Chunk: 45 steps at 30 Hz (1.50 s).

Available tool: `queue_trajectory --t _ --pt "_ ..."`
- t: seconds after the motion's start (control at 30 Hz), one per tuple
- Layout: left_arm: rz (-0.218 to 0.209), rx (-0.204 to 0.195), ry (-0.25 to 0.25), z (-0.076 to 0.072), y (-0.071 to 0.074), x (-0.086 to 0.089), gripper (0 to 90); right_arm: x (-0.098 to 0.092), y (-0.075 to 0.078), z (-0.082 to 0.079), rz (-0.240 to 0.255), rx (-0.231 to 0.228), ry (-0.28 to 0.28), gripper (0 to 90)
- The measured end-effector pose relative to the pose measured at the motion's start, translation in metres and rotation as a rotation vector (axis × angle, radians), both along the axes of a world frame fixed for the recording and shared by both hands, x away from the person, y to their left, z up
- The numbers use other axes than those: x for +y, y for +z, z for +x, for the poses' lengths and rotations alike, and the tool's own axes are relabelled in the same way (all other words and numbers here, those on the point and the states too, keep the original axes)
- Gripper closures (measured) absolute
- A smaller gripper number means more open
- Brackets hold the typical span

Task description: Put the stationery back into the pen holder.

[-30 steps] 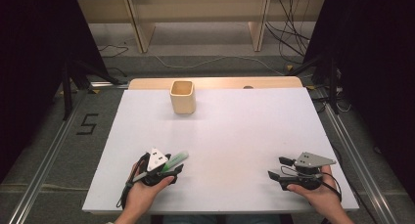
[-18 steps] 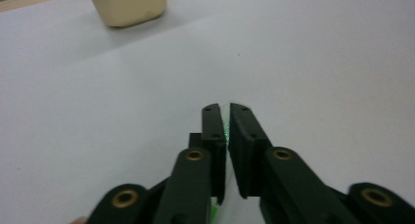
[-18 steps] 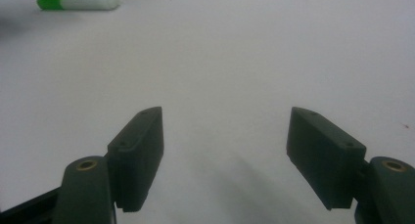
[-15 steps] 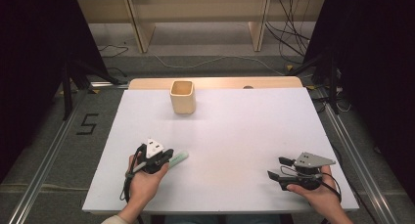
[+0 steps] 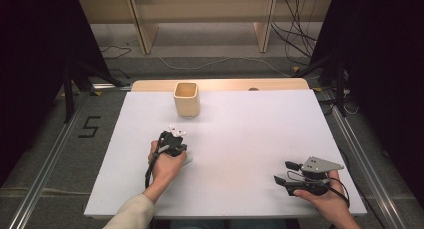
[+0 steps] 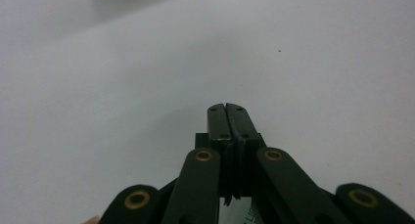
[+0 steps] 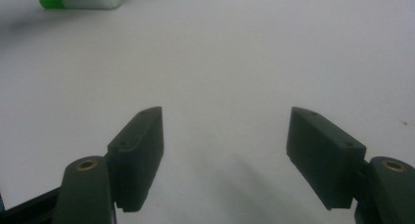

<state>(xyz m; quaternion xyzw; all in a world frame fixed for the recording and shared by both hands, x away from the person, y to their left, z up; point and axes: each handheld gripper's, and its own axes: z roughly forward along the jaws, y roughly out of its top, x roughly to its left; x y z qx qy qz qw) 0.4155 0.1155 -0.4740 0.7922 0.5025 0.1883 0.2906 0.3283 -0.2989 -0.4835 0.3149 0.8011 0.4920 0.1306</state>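
On the near side of the cup (image 5: pixel 187 99), toward the person, a short marker (image 7: pixel 80 0) lay flat on the table (image 5: pixel 250 124). It had a rounded white plastic barrel and a bright green cap. In the high view it was a pale sliver (image 5: pixel 188 160) touching or just beside the left hand (image 5: pixel 165 166); cannot tell which.

The left gripper (image 5: pixel 172 135) sat between the marker and the cup, pointing toward the cup. Its flat black matte jaws were pressed together with nothing between them in the left gripper view (image 6: pixel 227 109), and brass-coloured rivets showed on the linkage arms. A cream sleeve (image 5: pixel 127 216) covered that forearm.

The right gripper (image 5: pixel 285 172) was well apart from the cup, near the table's front right corner, held in the right hand (image 5: pixel 325 199) with a grey three-cornered plate on top. Its blocky black rectangular jaws stood wide apart over bare table (image 7: pixel 225 145).

The cup was light wood, square with rounded corners and open on top, upright at the far edge of the table's smooth white matte sheet. A pale wood strip edged the table behind the cup.
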Motion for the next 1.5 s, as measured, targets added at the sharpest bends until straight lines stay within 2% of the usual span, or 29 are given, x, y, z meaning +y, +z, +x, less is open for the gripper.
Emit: queue_trajectory --t 0.13,0.2,0.27,0.3,0.33,0.4,0.43,0.47,0.5,0.6,0.67,0.7,0.93,1.23,1.47,1.5 --pt "0.011 0.005 -0.009 0.001 -0.001 -0.001 89.9 0.000 0.000 0.000 0.000 -0.001 0.003 30.5" --pt "-0.001 -0.011 -0.017 0.000 0.001 -0.002 89.9 0.000 0.000 0.000 0.002 0.000 0.002 30.6" --pt "0.005 -0.011 -0.029 -0.001 0.002 -0.003 89.9 0.000 0.000 0.000 0.001 0.004 -0.001 30.5" --pt "0.007 -0.017 -0.054 -0.004 0.006 -0.006 89.9 -0.001 0.000 0.000 -0.002 0.001 0.000 30.6" --pt "0.007 -0.017 -0.054 -0.004 0.006 -0.006 89.9 -0.001 0.000 0.000 -0.003 0.000 -0.001 30.6" --pt "0.016 -0.023 -0.114 -0.014 0.013 -0.012 89.9 0.000 0.000 -0.001 -0.002 0.004 -0.002 30.6" --pt "0.016 -0.023 -0.114 -0.014 0.013 -0.012 90.0 0.000 0.000 -0.001 -0.001 0.003 -0.001 30.6" --pt "0.014 -0.019 -0.135 -0.018 0.014 -0.015 89.9 0.000 0.000 -0.001 -0.001 0.005 -0.001 30.6" --pt "0.029 0.005 -0.177 -0.023 0.013 -0.019 89.9 -0.001 0.000 -0.001 -0.001 0.005 -0.001 30.6" --pt "0.048 0.033 -0.216 -0.027 0.007 -0.023 89.9 -0.001 0.000 -0.001 -0.001 0.003 0.000 30.6" --pt "0.052 0.041 -0.220 -0.028 0.004 -0.025 89.9 -0.001 0.000 -0.001 -0.003 0.004 0.002 30.5" --pt "0.070 0.047 -0.224 -0.026 0.001 -0.024 90.0 -0.001 0.001 -0.002 -0.003 0.007 0.003 30.6" --pt "0.129 0.021 -0.236 -0.018 -0.003 -0.023 89.9 0.000 0.000 -0.001 -0.004 0.009 0.005 30.6" --pt "0.135 0.011 -0.199 -0.006 -0.003 -0.016 89.9 0.000 -0.001 -0.001 -0.005 0.007 0.009 30.6" --pt "0.137 0.014 -0.152 0.002 -0.002 -0.002 89.9 0.001 -0.001 0.000 -0.005 0.005 0.014 30.5" --pt "0.132 0.010 -0.129 0.004 -0.001 0.002 89.9 0.001 -0.001 -0.001 -0.005 0.008 0.013 30.5"
